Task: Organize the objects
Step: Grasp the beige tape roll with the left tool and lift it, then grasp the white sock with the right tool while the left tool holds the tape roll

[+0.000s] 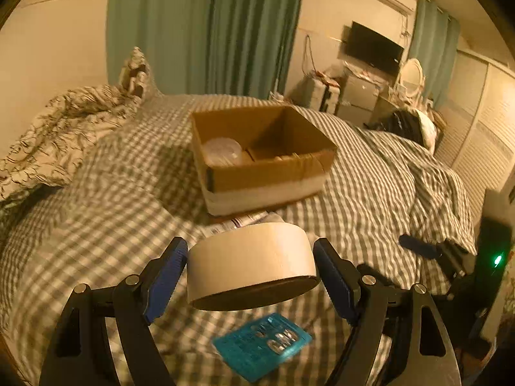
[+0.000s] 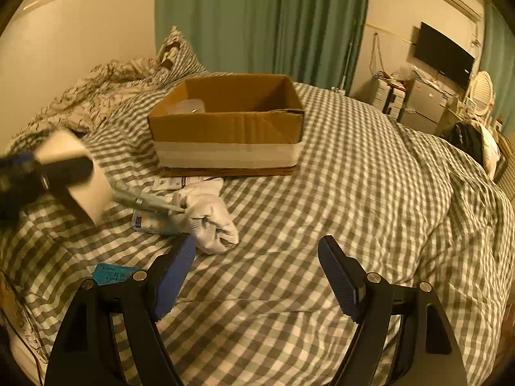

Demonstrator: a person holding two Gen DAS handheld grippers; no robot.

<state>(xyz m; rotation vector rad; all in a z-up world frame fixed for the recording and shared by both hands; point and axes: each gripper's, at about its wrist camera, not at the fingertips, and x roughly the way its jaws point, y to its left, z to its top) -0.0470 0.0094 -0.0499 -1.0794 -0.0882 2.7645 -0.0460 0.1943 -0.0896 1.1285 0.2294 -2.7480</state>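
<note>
1. Left gripper [image 1: 251, 268] pinches a roll of tape [image 1: 249, 262] between its blue pads, lifted above the checked bedspread [image 1: 112, 199].
2. Right gripper [image 2: 257, 273] hangs with jaws spread, holding nothing.
3. Cardboard box [image 2: 227, 127] sits on the bed beyond, a clear container [image 1: 222, 151] inside.
4. A teal card [image 1: 262, 347] lies beneath the tape.
</note>
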